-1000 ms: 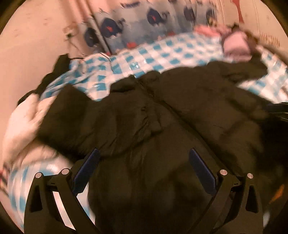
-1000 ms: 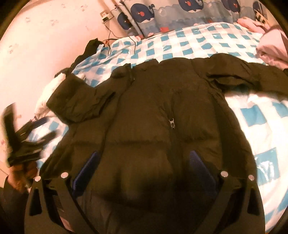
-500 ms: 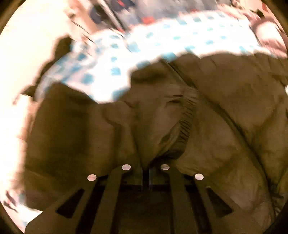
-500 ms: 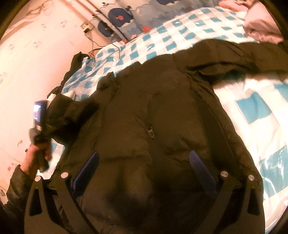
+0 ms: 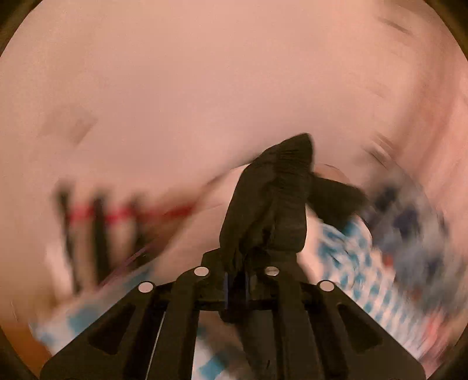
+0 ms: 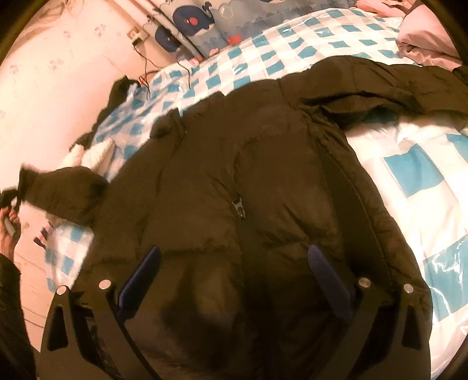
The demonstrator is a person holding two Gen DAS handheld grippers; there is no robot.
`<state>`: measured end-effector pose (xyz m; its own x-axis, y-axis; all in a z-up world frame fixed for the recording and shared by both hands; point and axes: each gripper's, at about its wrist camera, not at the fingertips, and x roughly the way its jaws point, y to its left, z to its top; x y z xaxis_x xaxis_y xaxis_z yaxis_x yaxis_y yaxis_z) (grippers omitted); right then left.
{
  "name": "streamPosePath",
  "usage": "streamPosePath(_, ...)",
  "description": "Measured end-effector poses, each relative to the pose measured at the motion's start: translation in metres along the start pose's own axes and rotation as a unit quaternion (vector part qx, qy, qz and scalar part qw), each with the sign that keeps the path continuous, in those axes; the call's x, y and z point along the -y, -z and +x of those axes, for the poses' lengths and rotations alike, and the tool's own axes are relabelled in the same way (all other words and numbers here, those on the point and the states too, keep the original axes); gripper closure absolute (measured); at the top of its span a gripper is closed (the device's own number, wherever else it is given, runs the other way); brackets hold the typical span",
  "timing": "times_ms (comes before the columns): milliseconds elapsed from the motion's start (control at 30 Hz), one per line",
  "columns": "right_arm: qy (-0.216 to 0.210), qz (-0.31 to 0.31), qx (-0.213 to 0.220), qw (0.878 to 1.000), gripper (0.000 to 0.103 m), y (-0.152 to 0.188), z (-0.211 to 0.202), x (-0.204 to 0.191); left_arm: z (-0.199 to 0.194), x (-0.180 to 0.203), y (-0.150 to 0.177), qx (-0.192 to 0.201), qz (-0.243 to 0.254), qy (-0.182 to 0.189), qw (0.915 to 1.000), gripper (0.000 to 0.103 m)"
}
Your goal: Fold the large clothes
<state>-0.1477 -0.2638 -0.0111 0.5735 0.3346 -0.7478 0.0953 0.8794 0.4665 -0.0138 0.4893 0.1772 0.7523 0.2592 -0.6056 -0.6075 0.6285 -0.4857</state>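
Note:
A large dark puffer jacket [image 6: 248,175] lies front-up on the bed, zipper pull [image 6: 238,206] near its middle. My right gripper [image 6: 234,263] hovers open over the jacket's lower front, with nothing between its fingers. My left gripper [image 5: 237,263] pinches the ribbed cuff of the jacket's sleeve [image 5: 280,187]; its jaws are opening slightly with the cuff still between them. The left wrist view is badly blurred. In the right wrist view that sleeve [image 6: 64,195] is stretched out to the far left, where a hand [image 6: 8,225] holds the left gripper.
The bed has a blue-and-white checked cover [image 6: 424,175]. A whale-print pillow [image 6: 204,20] leans at the head. Pink clothes [image 6: 424,38] sit at the far right. A wall socket with cables [image 6: 137,35] and a white garment [image 6: 87,152] are at the left edge.
My left gripper went from open above the jacket to shut on the sleeve cuff, then swung it up and outward while rolling. The right gripper barely shifted.

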Motion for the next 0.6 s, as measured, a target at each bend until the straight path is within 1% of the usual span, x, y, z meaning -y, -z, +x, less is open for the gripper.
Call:
streamPosePath(33, 0.005, -0.004, -0.003, 1.000, 0.007, 0.001, 0.002, 0.000, 0.004, -0.033, -0.001, -0.019, -0.055, -0.018, 0.9981, 0.063)
streamPosePath(100, 0.020, -0.017, -0.014, 1.000, 0.007, 0.002, 0.007, -0.002, 0.001, -0.075, 0.003, -0.032, -0.103, -0.042, 0.9933, 0.041)
streamPosePath(167, 0.033, -0.032, -0.025, 0.999, 0.007, 0.004, 0.012, -0.003, -0.013, -0.102, 0.012, -0.031, -0.105, -0.059, 0.9923, 0.040)
streamPosePath(200, 0.037, -0.038, -0.030, 0.998, 0.007, 0.005, 0.014, -0.002, -0.021, -0.108, 0.017, -0.027, -0.098, -0.066, 0.9926, 0.039)
streamPosePath(233, 0.041, -0.045, -0.034, 0.998, 0.007, 0.007, 0.017, 0.000, -0.034, -0.108, 0.029, -0.021, -0.077, -0.064, 0.9947, 0.038)
streamPosePath(267, 0.041, -0.050, -0.035, 0.997, 0.007, 0.009, 0.017, 0.001, -0.045, -0.111, 0.036, -0.018, -0.060, -0.053, 0.9966, 0.037)
streamPosePath(300, 0.043, -0.051, -0.033, 0.997, 0.007, 0.011, 0.015, 0.002, -0.059, -0.099, 0.055, -0.017, -0.020, -0.028, 0.9993, 0.034)
streamPosePath(333, 0.039, -0.046, -0.022, 0.998, 0.007, 0.014, 0.009, 0.003, -0.065, -0.088, 0.071, -0.023, 0.015, -0.006, 0.9996, 0.028)
streamPosePath(367, 0.033, -0.039, -0.010, 0.999, 0.007, 0.017, 0.003, 0.004, -0.073, -0.068, 0.100, -0.039, 0.065, 0.033, 0.9965, 0.027)
streamPosePath(400, 0.029, -0.028, 0.012, 0.999, 0.007, 0.022, -0.006, 0.006, -0.074, -0.052, 0.124, -0.054, 0.102, 0.071, 0.9908, 0.026)
streamPosePath(433, 0.028, -0.022, 0.025, 0.999, 0.007, 0.026, -0.012, 0.009, -0.079, -0.031, 0.158, -0.073, 0.145, 0.123, 0.9789, 0.025)
streamPosePath(467, 0.028, -0.018, 0.039, 0.999, 0.007, 0.031, -0.018, 0.010, -0.084, -0.010, 0.198, -0.096, 0.190, 0.172, 0.9618, 0.025)
streamPosePath(500, 0.029, -0.018, 0.043, 0.998, 0.007, 0.035, -0.021, 0.011, -0.086, 0.008, 0.234, -0.122, 0.230, 0.202, 0.9442, 0.024)
streamPosePath(567, 0.051, -0.036, 0.032, 0.998, 0.007, 0.044, -0.019, 0.010, -0.084, 0.034, 0.302, -0.165, 0.297, 0.238, 0.9098, 0.024)
streamPosePath(600, 0.060, -0.050, 0.026, 0.997, 0.007, 0.047, -0.015, 0.009, -0.081, 0.042, 0.325, -0.179, 0.319, 0.237, 0.8999, 0.024)
